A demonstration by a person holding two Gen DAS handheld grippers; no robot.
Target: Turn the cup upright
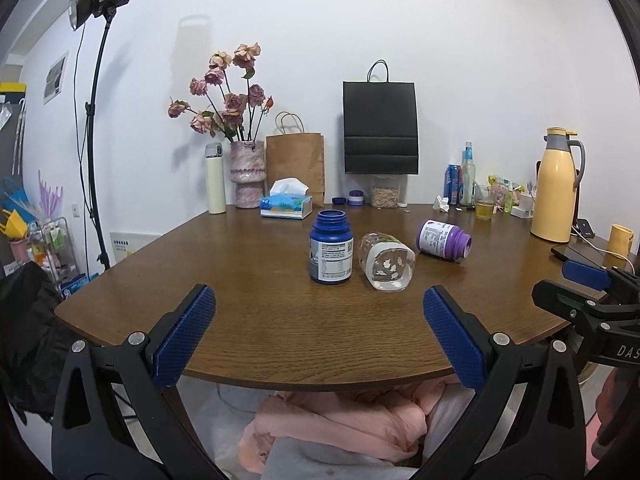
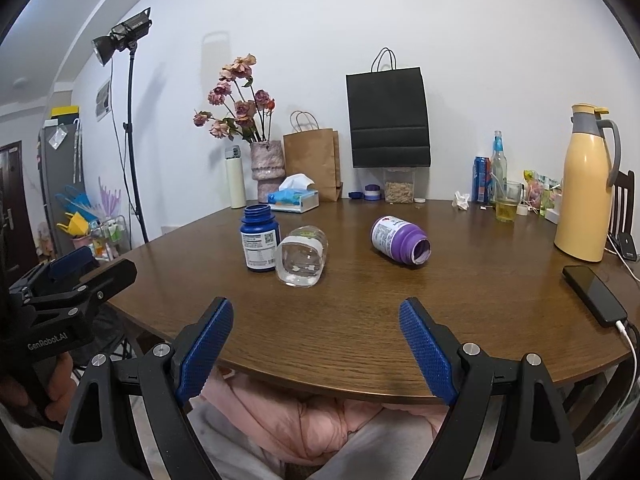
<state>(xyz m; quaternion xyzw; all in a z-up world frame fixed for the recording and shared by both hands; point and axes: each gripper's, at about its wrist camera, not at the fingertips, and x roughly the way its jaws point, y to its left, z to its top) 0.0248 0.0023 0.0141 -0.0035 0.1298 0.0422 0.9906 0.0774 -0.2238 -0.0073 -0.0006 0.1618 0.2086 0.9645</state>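
A clear glass cup with a white printed band lies on its side on the brown table, its base toward me. Left of it a blue bottle stands upright without a cap. To the right a purple bottle lies on its side, mouth open. My left gripper is open over the table's near edge, short of the cup. My right gripper is also open at the near edge, with nothing between its fingers.
Along the back edge stand a vase of flowers, a white flask, a tissue box, two paper bags, a jar, a can and a glass of yellow drink. A yellow thermos and a black phone sit at the right.
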